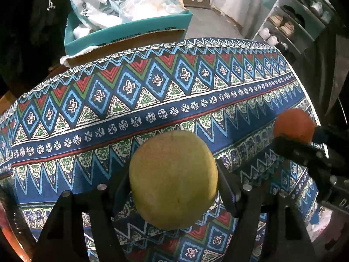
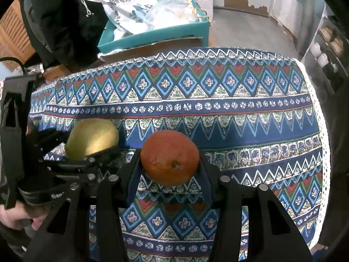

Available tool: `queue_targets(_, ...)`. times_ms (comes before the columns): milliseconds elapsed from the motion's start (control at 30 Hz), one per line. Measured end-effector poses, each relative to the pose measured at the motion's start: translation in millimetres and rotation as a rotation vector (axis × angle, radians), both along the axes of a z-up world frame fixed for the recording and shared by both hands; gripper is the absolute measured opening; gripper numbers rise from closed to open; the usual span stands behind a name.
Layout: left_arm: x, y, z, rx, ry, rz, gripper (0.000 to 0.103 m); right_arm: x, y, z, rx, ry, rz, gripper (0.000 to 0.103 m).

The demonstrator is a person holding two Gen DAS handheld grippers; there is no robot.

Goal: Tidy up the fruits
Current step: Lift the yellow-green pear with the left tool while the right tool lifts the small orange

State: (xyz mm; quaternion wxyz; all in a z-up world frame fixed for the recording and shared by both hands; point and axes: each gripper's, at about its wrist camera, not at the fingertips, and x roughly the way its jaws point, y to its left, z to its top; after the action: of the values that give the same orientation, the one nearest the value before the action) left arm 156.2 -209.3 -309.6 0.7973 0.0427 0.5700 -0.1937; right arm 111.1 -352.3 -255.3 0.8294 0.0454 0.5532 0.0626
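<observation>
My left gripper (image 1: 173,180) is shut on a large yellow-green round fruit (image 1: 173,179) and holds it above the patterned tablecloth (image 1: 152,100). The same fruit (image 2: 91,138) and the left gripper (image 2: 87,150) show at the left of the right wrist view. My right gripper (image 2: 170,161) is shut on an orange (image 2: 169,157), stem end towards the camera, above the cloth (image 2: 218,113). The orange (image 1: 293,124) and the right gripper (image 1: 294,138) also show at the right edge of the left wrist view.
Behind the table's far edge stands a teal cardboard box (image 1: 130,32) with white bags and clear plastic in it; it also shows in the right wrist view (image 2: 152,35). A shelf with cups and shoes (image 1: 290,26) stands at the far right. The table's right edge (image 2: 322,131) is trimmed in white.
</observation>
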Motion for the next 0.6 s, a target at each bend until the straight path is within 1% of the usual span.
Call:
queue_targets(133,-5,4,4,0.003,-0.01,0.012,0.072,2,2,8,-0.006,-0.02,0.006,0.048)
queue_targets(200,-8,7,10,0.009,-0.029,0.014,0.072,2,4,13,-0.01,-0.032,0.012,0.048)
queue_targets(400,-17,14,36,-0.011,-0.076,0.019,0.072,0,11,30,-0.024,-0.075,0.026,0.048)
queue_targets(600,-26,24,66,-0.025,-0.129,0.037,0.072,-5,17,54,-0.036,-0.128,0.038,0.048)
